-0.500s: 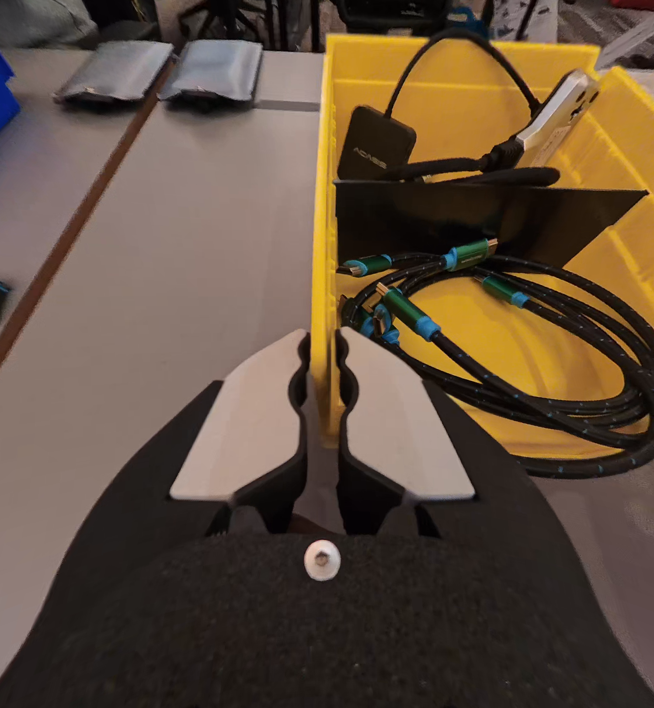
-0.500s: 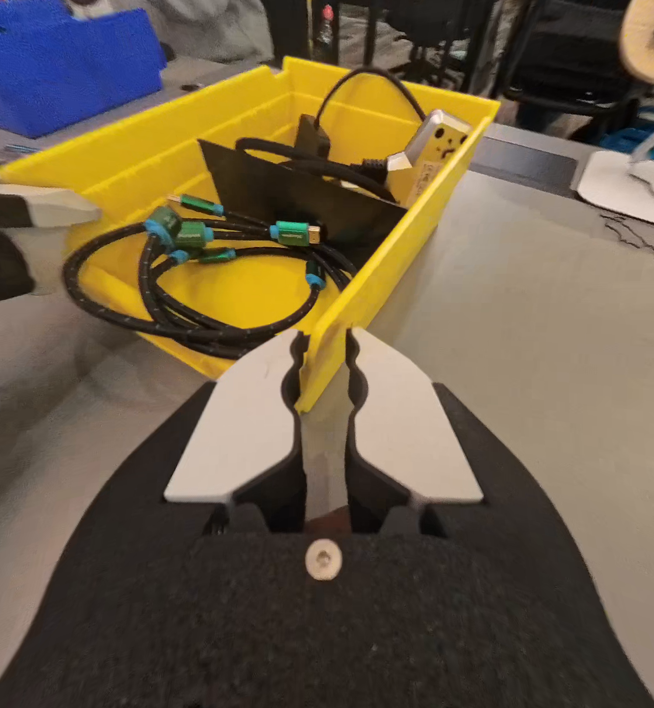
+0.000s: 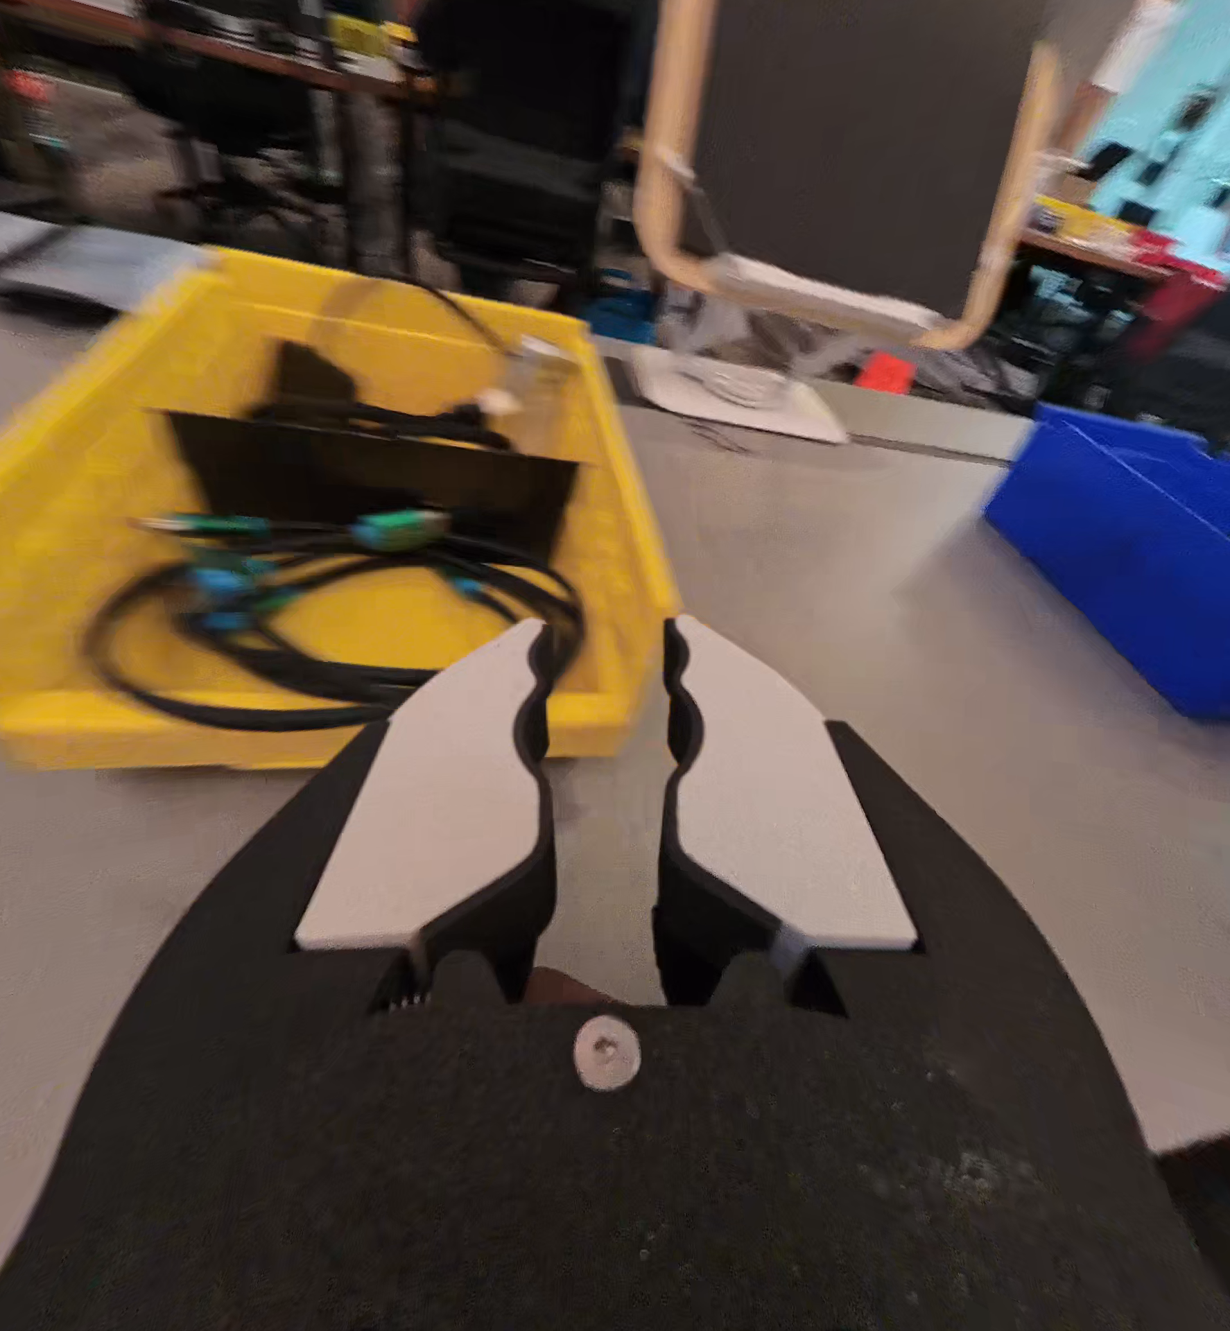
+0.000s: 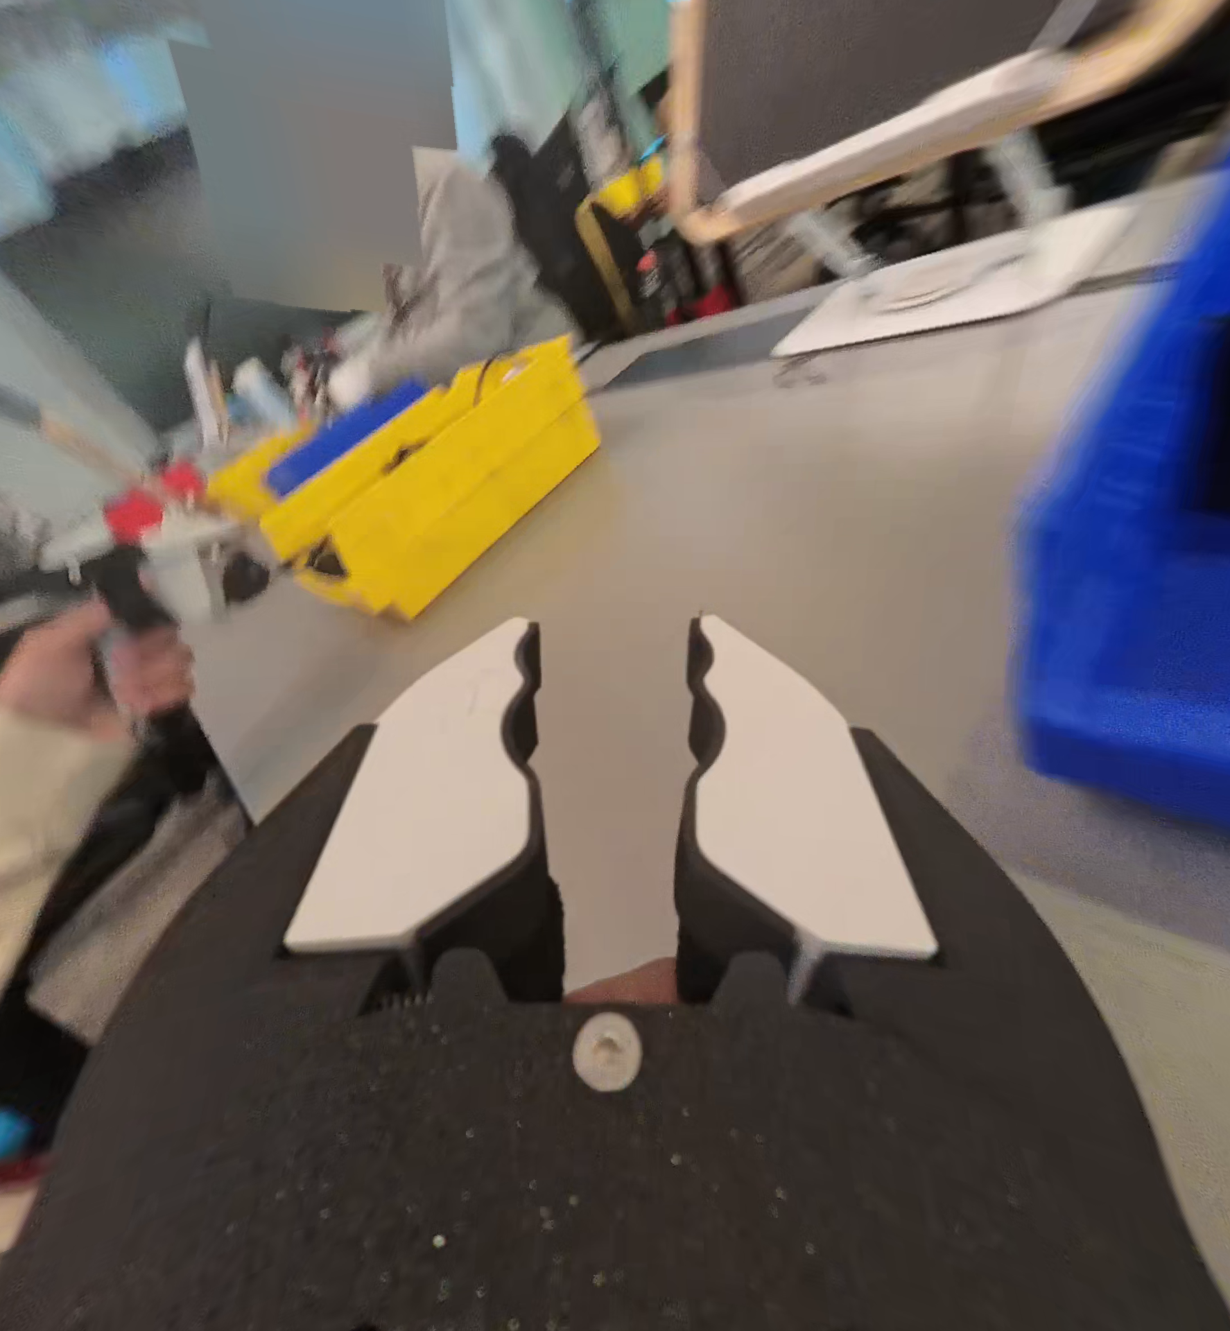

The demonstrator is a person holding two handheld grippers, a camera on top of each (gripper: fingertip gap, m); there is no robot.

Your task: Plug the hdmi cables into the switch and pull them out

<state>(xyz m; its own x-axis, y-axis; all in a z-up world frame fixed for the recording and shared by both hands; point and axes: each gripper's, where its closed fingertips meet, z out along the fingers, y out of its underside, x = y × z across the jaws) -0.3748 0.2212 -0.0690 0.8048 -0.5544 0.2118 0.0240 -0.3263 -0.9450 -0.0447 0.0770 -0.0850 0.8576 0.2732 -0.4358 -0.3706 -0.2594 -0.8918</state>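
Several black braided HDMI cables (image 3: 353, 670) with green and blue plugs lie coiled in the front part of a yellow bin (image 3: 634, 547). Behind a black divider (image 3: 381, 468) lie the silver switch (image 3: 536, 371) and a black box (image 3: 306, 378). My left gripper (image 3: 605, 634) is open and empty over the table, at the bin's near right corner. My right gripper (image 4: 616, 634) is open and empty over bare table, well away from the yellow bin (image 4: 453, 490), which sits to its far left. Both views are blurred.
A blue bin (image 3: 1138, 569) stands on the grey table to the right and close by in the right wrist view (image 4: 1159, 576). A white pad (image 3: 734, 400) lies at the back. A hand (image 4: 79, 677) in a pale sleeve holds the other gripper at the left. Spacing between my two grippers at the tips: around 40 cm. About 25 cm separates my left fingertips from the silver switch (image 3: 536, 371).
Both grippers have drawn back from the yellow bin's walls and swung right. Both jaws have opened wider. The bin now lies to the left in each view.
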